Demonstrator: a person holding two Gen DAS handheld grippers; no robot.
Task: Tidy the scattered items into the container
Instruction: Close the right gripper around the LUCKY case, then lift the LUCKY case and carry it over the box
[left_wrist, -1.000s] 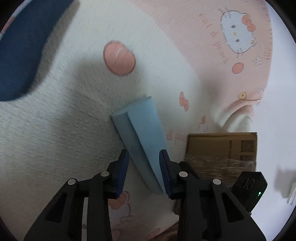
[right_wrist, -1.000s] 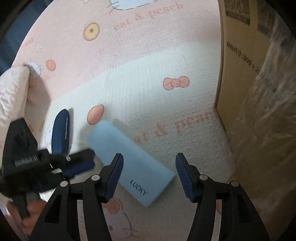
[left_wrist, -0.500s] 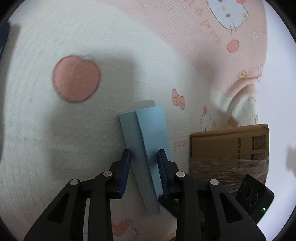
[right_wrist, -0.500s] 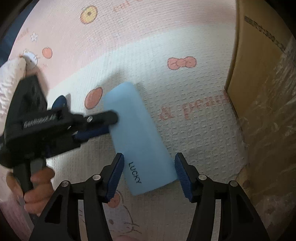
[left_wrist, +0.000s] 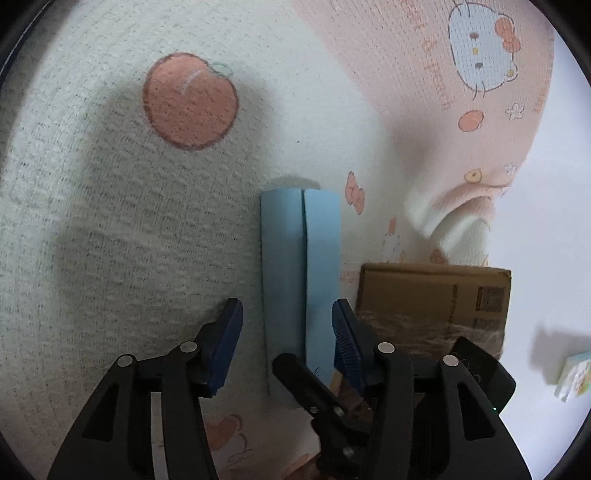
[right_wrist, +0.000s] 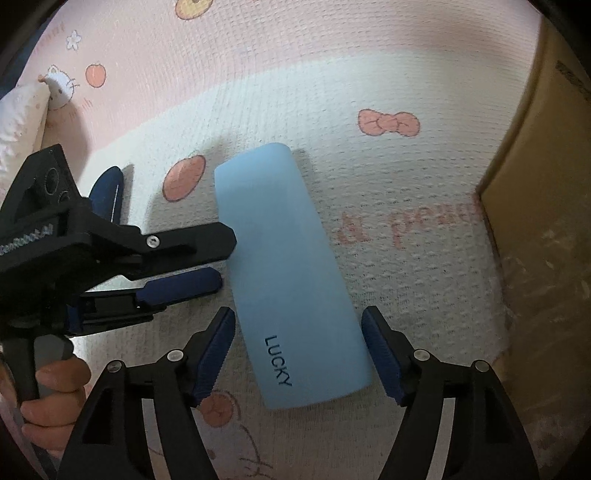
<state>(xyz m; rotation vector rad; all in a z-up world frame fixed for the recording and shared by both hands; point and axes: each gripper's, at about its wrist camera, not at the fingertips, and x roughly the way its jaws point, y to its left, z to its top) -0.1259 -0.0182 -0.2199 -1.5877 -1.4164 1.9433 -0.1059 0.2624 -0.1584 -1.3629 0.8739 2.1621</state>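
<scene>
- The light blue case (right_wrist: 291, 273) carries the dark word "LUCKY" near its 6 o'clock end; it lies flat on the printed mat (right_wrist: 388, 155).
- The mat shows pink letters, partly readable as "peach", at 3 o'clock of the case.
- The right gripper (right_wrist: 298, 354) has its fingers wide and opening, the case between them, not pressed.
- The left gripper (left_wrist: 287, 338) is also opening around the case, pads apart from it.
- The cardboard box (right_wrist: 535, 206) stands at 3 o'clock, with a small unreadable label.
- A dark blue object (right_wrist: 107, 192) lies at 9 o'clock.
</scene>
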